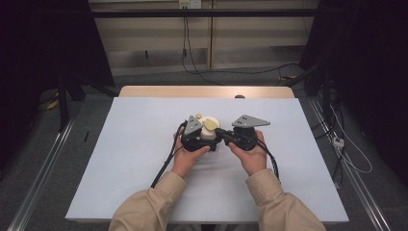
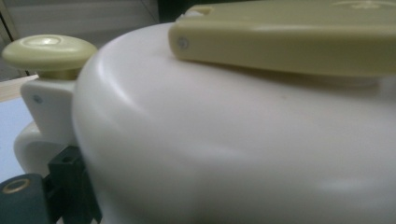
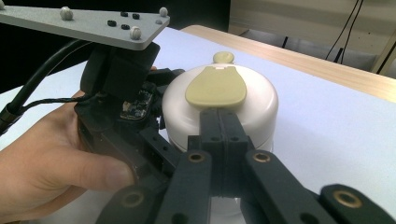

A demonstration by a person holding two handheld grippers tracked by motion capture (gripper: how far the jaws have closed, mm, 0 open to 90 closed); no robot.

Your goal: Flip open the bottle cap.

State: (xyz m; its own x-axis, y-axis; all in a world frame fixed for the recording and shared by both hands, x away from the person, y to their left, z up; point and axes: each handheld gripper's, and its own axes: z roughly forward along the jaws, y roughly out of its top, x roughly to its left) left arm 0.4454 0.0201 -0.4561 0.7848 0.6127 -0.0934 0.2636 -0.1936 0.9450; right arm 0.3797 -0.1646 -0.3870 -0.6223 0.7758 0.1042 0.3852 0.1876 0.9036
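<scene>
A small white round appliance, shaped like a miniature rice cooker with a domed lid, stands near the middle of a pale blue-white mat that covers a wooden table. A pale yellow-green flat handle lies across the top of its lid, and a round knob of the same colour stands at the hinge on the side away from the right gripper. The left gripper, held in the person's left hand, sits tight against the cooker's left flank; in the left gripper view the white wall looms so close that the jaws cannot be made out, so I cannot tell whether they are spread or pressed on the body. The knob and a white hinge block show at the left of that view, with the handle across the top. The right gripper, in the right hand, comes in from the cooker's right side. In the right gripper view its two black jaws are pressed flat together with nothing between them, their tips meeting the front of the lid just under the near end of the handle. Grey three-cornered plates ride on both grippers, and black cables trail back towards the beige sleeves.
</scene>
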